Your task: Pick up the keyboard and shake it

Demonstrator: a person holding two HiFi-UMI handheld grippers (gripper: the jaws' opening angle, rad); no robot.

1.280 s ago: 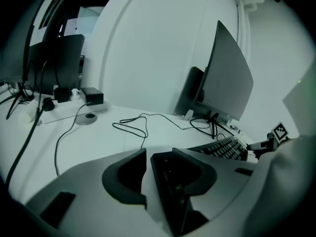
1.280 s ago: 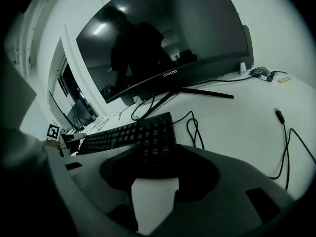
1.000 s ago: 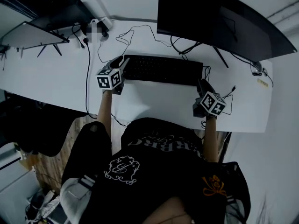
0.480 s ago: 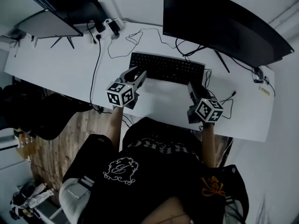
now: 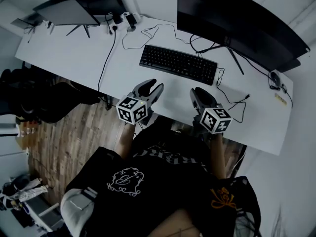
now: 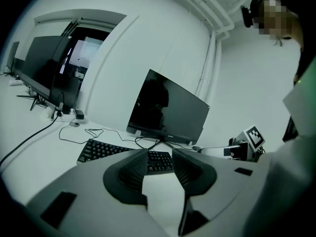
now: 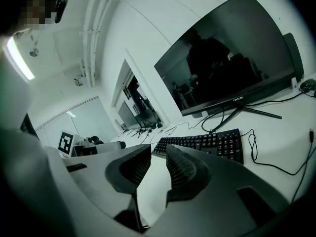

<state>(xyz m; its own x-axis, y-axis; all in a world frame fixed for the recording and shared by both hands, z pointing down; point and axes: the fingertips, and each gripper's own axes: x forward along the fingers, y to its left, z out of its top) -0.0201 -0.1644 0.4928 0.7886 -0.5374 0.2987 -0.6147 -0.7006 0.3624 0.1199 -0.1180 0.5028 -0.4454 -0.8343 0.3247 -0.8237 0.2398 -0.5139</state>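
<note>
— Where does the job stand?

— Not in hand at all, by the look of it. The keyboard (image 5: 178, 64) lies flat on the tabletop (image 5: 74, 63), just in front of the big monitor (image 5: 237, 23), and neither gripper touches it. The left gripper (image 5: 154, 86) hangs above the near part of the tabletop, well short of the keyboard. Its jaws are partly apart, with only bare white surface between them. The right gripper (image 5: 198, 92) sits level with it. Its jaws have just been closing a little, yet a gap shows and nothing is in it.

— So both are released. What does the next move ask for?

— Probably a reach forward — one gripper to each short end of the keyboard, jaws wide enough to take its edge. Then a level lift before any shaking.

— What's around it, from the left?

— A smaller monitor (image 5: 69, 11) at the far left corner, and a black cable (image 5: 107, 56) running off the near edge. There is a power strip (image 5: 123, 19) at the back and thin wires (image 5: 143, 32) just behind the keyboard. At its right end lies a looped cable (image 5: 220, 78) — seemingly the keyboard's own, though where it plugs in cannot be traced.

— Anything in the way?

— The path to both ends looks free. The cable is the risk: it may tug, or catch the big monitor's stand leg (image 5: 234, 59), once the keyboard is up.
</note>
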